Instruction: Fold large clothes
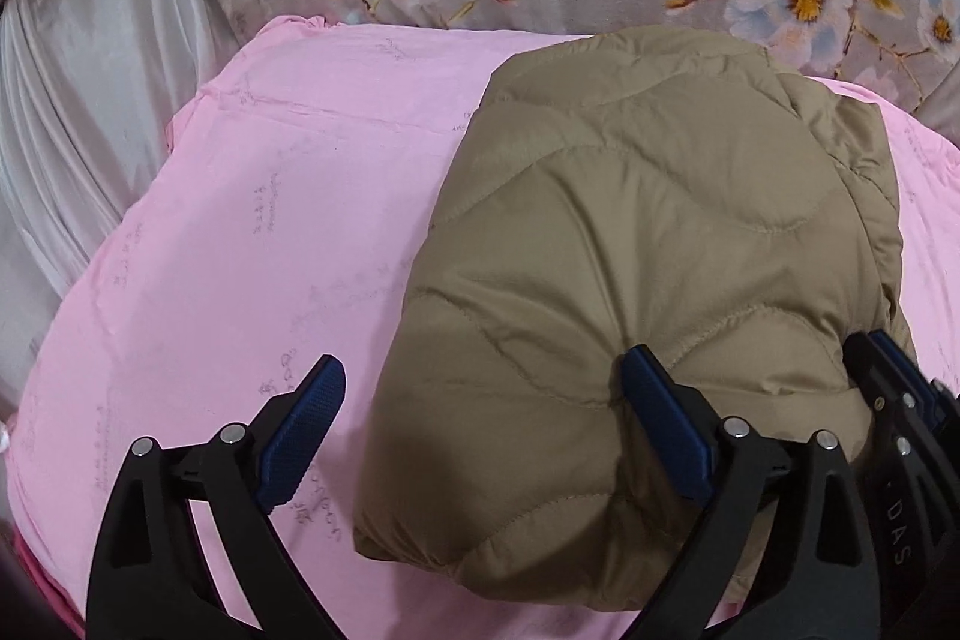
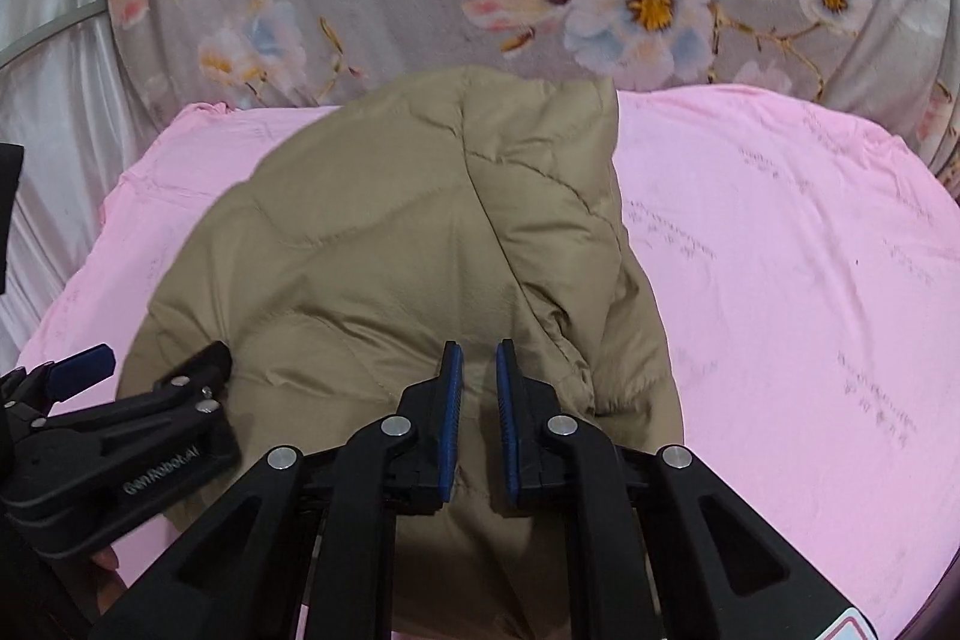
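Pink bedding covers the bed, and the folded tan quilted jacket lies on it. Left gripper gapes wide over the jacket's near edge, empty. Right gripper hovers nearly shut, clasping nothing.

Pink sheet covers bed — folded tan quilted jacket lies on it.

hidden: near edge of jacket behind right gripper | cut off: pink sheet at frame bottom
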`<state>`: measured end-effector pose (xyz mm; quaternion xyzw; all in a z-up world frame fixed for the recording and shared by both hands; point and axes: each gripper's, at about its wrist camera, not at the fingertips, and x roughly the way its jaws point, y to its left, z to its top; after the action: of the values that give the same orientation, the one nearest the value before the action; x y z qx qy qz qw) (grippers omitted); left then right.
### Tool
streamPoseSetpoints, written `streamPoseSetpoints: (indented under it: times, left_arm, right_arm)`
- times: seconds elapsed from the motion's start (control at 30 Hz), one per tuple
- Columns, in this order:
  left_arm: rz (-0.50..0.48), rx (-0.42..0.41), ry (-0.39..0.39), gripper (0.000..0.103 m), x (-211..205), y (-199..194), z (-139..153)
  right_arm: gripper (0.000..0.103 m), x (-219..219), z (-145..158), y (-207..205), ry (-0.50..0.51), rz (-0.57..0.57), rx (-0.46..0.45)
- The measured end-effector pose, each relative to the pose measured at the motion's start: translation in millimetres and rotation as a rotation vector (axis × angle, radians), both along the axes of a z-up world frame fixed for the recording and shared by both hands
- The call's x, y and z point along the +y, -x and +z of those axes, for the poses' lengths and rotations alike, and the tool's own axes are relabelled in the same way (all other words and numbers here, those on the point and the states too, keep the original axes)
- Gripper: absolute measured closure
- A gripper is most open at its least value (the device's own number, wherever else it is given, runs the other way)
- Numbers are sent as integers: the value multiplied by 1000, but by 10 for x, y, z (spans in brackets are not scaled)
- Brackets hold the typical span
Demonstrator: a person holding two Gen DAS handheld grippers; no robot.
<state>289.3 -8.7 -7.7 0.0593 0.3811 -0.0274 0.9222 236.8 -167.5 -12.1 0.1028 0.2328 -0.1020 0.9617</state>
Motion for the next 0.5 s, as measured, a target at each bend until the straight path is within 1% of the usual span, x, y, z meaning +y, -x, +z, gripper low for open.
streamPoseSetpoints:
  times: [0.1, 0.37, 0.5]
  left_arm:
    - [6, -6, 29, 9, 13, -17, -93]
    - [3, -35, 41, 8, -15, -30, -218]
    - [4, -56, 40, 8, -29, -21, -262]
  right_arm:
    - [94, 8, -87, -34, 20, -13, -1]
    - [94, 161, -260, -89, 130, -72, -19]
    - [93, 169, -262, -103, 137, -75, -13]
